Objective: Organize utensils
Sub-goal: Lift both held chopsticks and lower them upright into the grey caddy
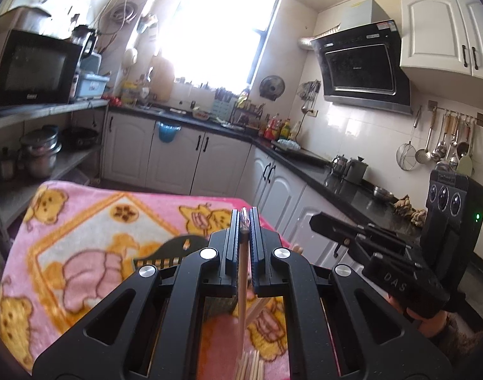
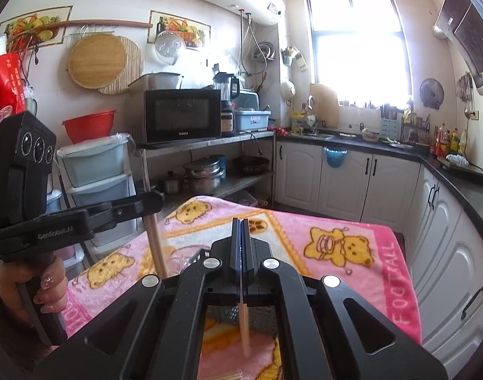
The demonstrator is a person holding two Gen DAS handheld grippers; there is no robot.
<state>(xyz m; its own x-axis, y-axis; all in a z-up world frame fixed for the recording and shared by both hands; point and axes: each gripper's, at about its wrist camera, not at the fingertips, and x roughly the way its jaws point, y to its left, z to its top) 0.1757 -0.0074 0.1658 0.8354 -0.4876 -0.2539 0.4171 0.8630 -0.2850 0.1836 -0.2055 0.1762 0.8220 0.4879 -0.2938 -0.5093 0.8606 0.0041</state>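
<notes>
My left gripper is shut on a pale wooden chopstick that hangs down between its jaws above the pink bear-print towel. My right gripper is shut on another chopstick that hangs down below its jaws. The left gripper and its chopstick also show at the left of the right wrist view. A bundle of chopsticks lies on the towel under the left gripper. A dark slotted utensil holder sits under the right gripper, partly hidden.
The towel covers a table in a kitchen. A metal shelf with a microwave and pots stands to the left. White cabinets under a black counter run along the back and right. The right gripper's body is at the right of the left wrist view.
</notes>
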